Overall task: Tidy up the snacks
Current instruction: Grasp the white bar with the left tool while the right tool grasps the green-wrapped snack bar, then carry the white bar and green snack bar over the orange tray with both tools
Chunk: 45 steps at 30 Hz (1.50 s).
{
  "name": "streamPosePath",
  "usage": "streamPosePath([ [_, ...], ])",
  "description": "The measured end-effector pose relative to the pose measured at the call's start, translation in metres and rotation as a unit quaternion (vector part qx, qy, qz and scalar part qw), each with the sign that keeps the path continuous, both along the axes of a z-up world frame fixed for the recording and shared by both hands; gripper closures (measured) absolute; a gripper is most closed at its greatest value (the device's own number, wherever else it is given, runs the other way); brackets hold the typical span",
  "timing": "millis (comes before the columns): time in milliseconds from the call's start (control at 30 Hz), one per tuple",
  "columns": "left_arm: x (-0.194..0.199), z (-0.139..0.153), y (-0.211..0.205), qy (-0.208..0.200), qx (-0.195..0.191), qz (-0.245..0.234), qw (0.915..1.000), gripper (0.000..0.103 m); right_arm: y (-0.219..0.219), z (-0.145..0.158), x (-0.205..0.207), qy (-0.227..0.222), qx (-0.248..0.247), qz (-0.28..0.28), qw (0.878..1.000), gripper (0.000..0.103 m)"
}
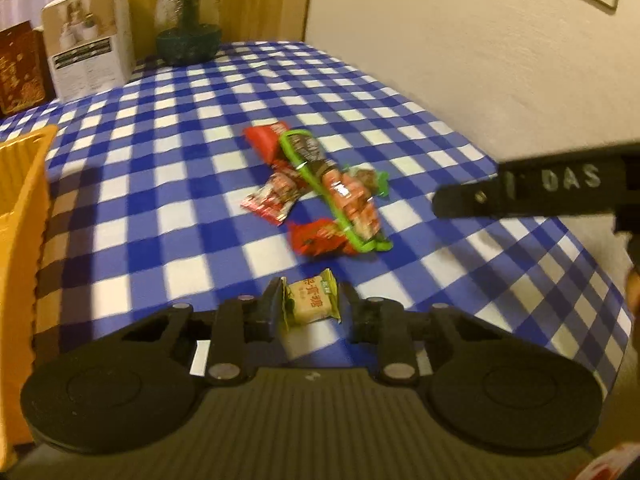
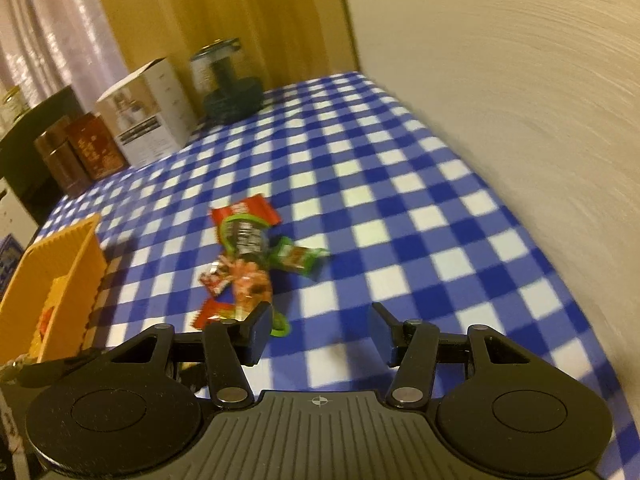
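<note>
Left gripper (image 1: 310, 300): black two-finger gripper, clenched on a small beige square candy packet (image 1: 312, 299) with green edges, just above the blue-and-white checked tablecloth (image 1: 400, 128)
Right gripper (image 2: 320, 330): black, jaws apart, nothing between them, near the pile's edge
Snack pile (image 1: 320, 188): red, orange and green wrapped snacks heaped mid-table, apart from the held packet
Yellow ribbed plastic basket (image 2: 76, 264): at the table's left side
Far edge: white cardboard box (image 1: 88, 36), dark green glass jar (image 1: 188, 20)
</note>
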<state>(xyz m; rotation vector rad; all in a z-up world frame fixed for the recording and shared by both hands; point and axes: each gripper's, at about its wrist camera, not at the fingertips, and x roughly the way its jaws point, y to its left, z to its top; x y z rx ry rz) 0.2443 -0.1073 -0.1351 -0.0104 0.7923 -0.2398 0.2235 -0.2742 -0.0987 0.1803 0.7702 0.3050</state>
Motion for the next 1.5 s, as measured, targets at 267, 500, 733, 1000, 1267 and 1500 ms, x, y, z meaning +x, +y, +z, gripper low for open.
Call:
streamPosePath([
  [267,-0.018,0.009,0.029,0.004,-0.001,0.023,0.9997,0.077,0.040,-0.005,0.024,-0.002,-0.014,0.052,0.999,0.049],
  [500,-0.024,0.023,0.042,-0.001,-0.015,0.036,0.9992,0.077,0.060,-0.015,0.051,0.006,-0.023,0.060,0.998,0.049],
  [733,-0.024,0.029,0.047,-0.003,-0.022,0.040,0.9990,0.077,0.070,-0.025,0.064,0.023,-0.039,0.061,0.997,0.073],
  [1000,-0.031,0.042,0.054,-0.007,-0.031,0.049,0.9983,0.077,0.065,-0.010,0.037,0.010,-0.042,0.056,0.997,0.075],
  [1267,-0.057,0.068,0.067,-0.014,-0.040,0.056,0.9975,0.077,0.050,0.024,-0.020,0.012,-0.008,0.036,0.999,0.075],
  [1500,-0.092,0.092,0.082,-0.025,-0.038,0.055,0.9974,0.077,0.057,0.053,-0.077,-0.004,0.008,0.041,0.999,0.075],
])
